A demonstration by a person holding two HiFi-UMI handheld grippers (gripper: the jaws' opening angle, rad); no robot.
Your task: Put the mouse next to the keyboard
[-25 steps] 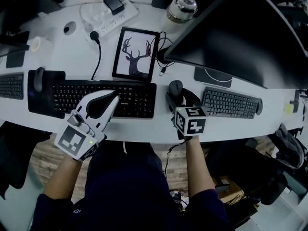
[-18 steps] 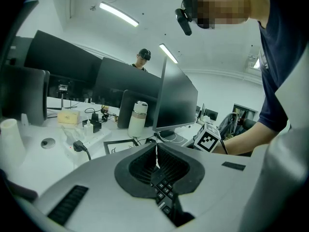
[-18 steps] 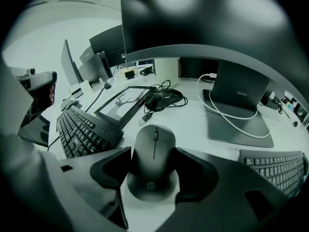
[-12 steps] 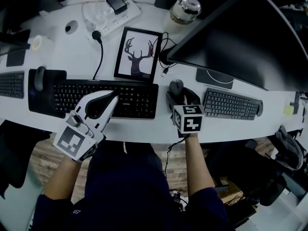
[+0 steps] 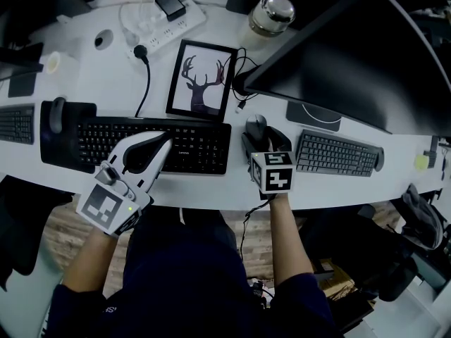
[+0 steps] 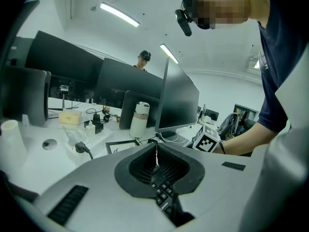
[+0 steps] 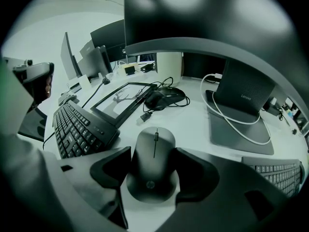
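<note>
Reads as smooth matt dark plastic on the mouse (image 7: 153,166), matt black plastic across the keyboard (image 5: 155,143). Smooth white desk (image 5: 106,83), slight sheen. Gleams up top: polished metal cap on the flask (image 5: 271,7).

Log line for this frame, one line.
right hand-held gripper: shut on mouse | mouse: on desk, beside keyboard | left hand-held gripper: shut, empty, over keyboard
</note>
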